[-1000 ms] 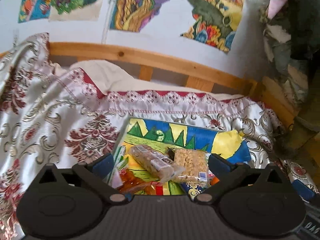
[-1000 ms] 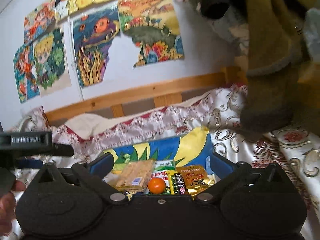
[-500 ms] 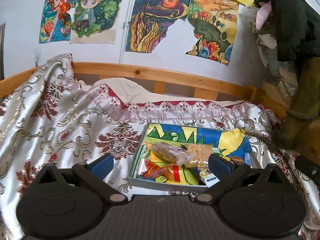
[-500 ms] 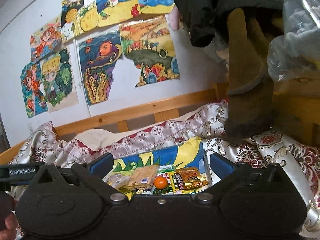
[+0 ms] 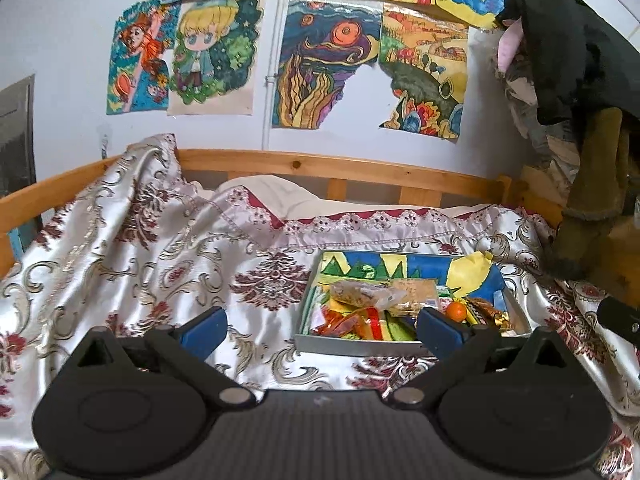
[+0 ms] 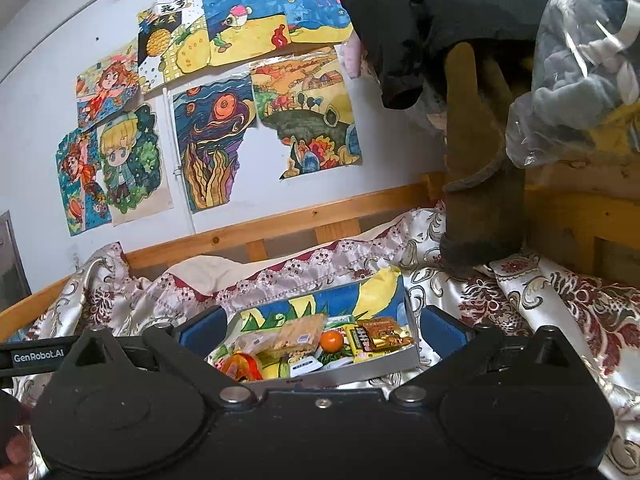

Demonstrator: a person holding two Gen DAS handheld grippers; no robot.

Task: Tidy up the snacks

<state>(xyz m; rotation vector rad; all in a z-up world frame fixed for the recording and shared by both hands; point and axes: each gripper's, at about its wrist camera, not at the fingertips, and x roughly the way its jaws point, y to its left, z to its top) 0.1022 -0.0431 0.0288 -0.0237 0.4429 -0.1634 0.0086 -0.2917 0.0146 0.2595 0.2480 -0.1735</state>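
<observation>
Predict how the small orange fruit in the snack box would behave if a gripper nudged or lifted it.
The orange fruit is round, so a nudge would probably roll it, though the packets crowded around it in the box should stop it. It looks smooth and small, so fingers may slip off. Its skin probably gives, so squeeze gently.

one shallow box (image 5: 362, 345) on the bedspread (image 5: 160, 272). inside the box: one small orange (image 6: 332, 341), two clear-wrapped cereal bars (image 5: 362, 293), one gold foil packet (image 6: 382, 334); remaining wrappers overlap, count unclear. on the wall above the box: seven drawings (image 6: 214, 140) visible. two grippers in view, left gripper (image 5: 320, 326) and right gripper (image 6: 320, 330).
</observation>
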